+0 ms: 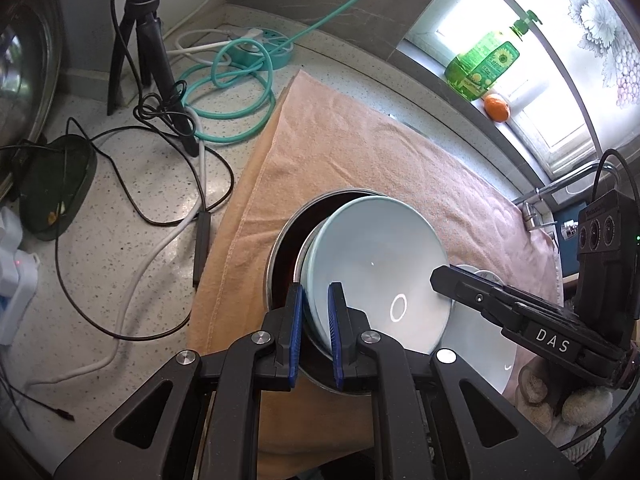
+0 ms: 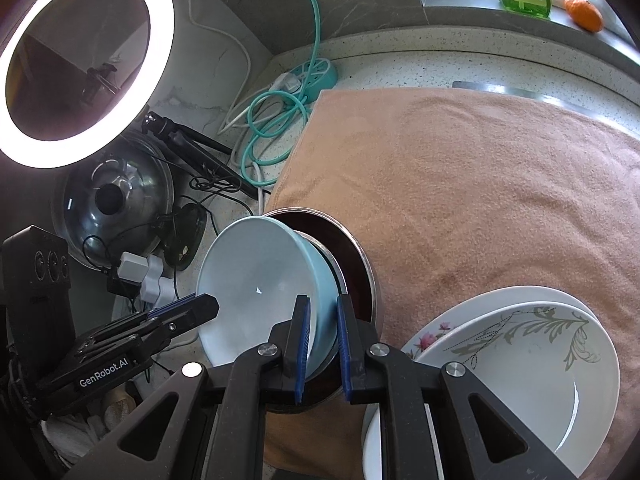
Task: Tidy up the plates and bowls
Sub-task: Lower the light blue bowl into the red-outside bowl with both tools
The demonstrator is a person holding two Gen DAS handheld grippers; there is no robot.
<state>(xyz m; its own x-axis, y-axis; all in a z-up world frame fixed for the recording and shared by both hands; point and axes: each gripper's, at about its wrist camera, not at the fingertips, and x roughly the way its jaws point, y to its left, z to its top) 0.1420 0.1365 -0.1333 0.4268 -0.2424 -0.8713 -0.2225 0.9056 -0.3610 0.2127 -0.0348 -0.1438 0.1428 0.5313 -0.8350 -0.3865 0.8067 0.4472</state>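
A light blue bowl (image 1: 380, 264) (image 2: 260, 280) sits tilted inside a steel bowl (image 1: 280, 248) (image 2: 362, 258) with a dark inside, on a peach towel (image 1: 360, 152) (image 2: 480, 180). My left gripper (image 1: 316, 320) is shut on the blue bowl's near rim, one blue pad inside the wall and one outside. My right gripper (image 2: 323, 344) is shut on the opposite rim in the same way. Each gripper also shows in the other's view, at the bowl's far edge. To the right lie stacked white plates (image 2: 520, 360) with leaf and flower prints.
Left of the towel, the speckled counter holds a black tripod (image 1: 148, 40), tangled cables, a teal power strip (image 1: 272, 46), a lit ring light (image 2: 80, 60) and a steel pot lid (image 2: 116, 204). A green bottle (image 1: 484, 64) and an orange (image 1: 497, 107) stand on the windowsill.
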